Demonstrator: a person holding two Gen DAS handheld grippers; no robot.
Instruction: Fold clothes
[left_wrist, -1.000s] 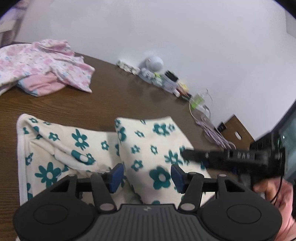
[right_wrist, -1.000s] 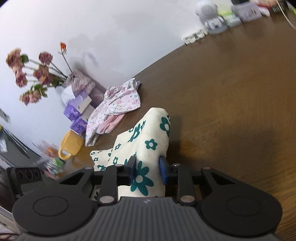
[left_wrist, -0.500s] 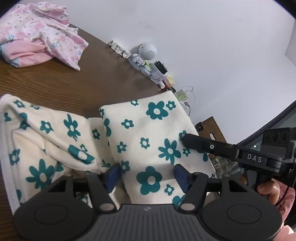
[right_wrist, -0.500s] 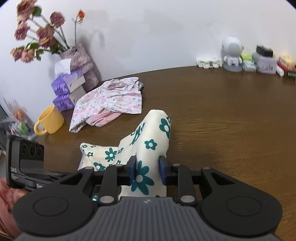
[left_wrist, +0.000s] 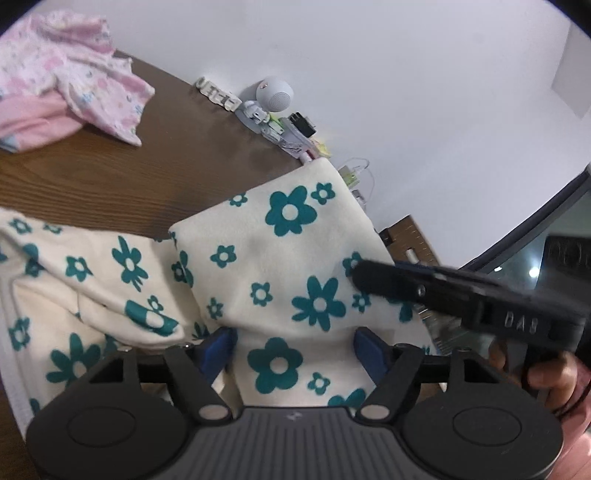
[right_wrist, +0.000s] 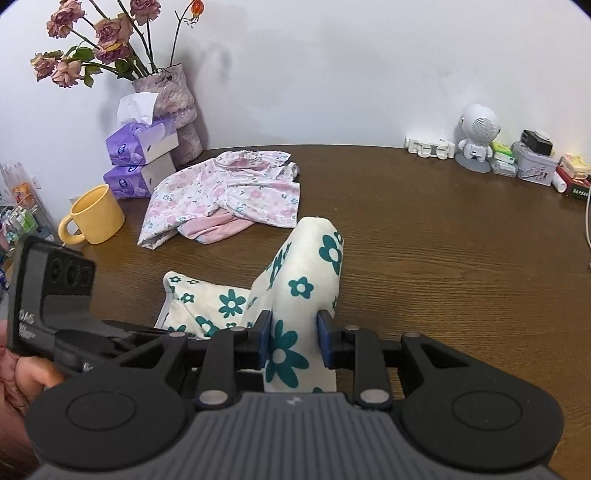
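Note:
A cream garment with teal flowers (right_wrist: 295, 288) lies partly on the brown table (right_wrist: 443, 258), one folded part lifted off it. My right gripper (right_wrist: 294, 341) is shut on that raised fold, blue pads pressed on both sides. In the left wrist view the same garment (left_wrist: 295, 266) fills the middle. My left gripper (left_wrist: 295, 350) is open with its jaws wide, and the fold hangs between them. The right gripper's finger (left_wrist: 391, 280) reaches onto the cloth from the right. A hand (left_wrist: 546, 373) holds that gripper.
A crumpled pink floral garment (right_wrist: 229, 195) lies farther back on the table. Behind it stand a yellow mug (right_wrist: 96, 216), purple tissue packs (right_wrist: 142, 144) and a vase of dried flowers (right_wrist: 173, 110). A white robot figure (right_wrist: 478, 138) and small boxes (right_wrist: 532, 162) line the back right edge.
Both grippers rose and tilted with the flowered fold. The left jaws spread wider. The right stayed shut on the cloth.

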